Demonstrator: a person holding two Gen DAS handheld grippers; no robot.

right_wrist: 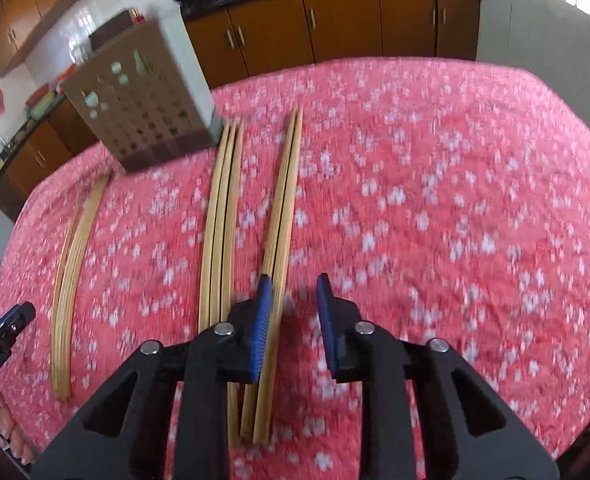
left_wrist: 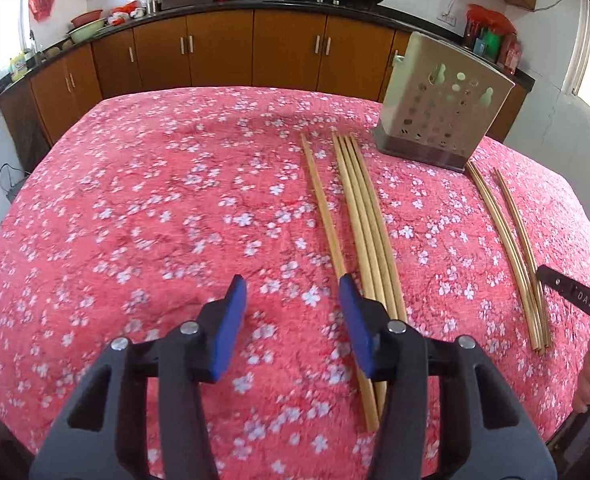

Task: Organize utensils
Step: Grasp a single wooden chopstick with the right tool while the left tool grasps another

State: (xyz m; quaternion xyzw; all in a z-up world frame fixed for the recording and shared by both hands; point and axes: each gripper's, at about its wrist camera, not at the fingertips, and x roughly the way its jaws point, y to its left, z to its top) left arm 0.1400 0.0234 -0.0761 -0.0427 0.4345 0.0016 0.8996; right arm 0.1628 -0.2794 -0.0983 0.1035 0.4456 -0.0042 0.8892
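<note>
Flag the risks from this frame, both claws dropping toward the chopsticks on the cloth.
1. The right claw sits off-centre: the chopstick pair lies against its left pad, so closing may nudge or split the pair.
2. The left claw straddles bare tablecloth; the single chopstick and the bundle of four lie by or outside its right pad, so it may grab nothing.
3. The soft cloth could snag a pad.

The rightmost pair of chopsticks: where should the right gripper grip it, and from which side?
Probably near its close end, from above, jaws straddling its width. The pair lies flat on the cloth, pointing away from the right gripper, whose open jaws hover there.
</note>
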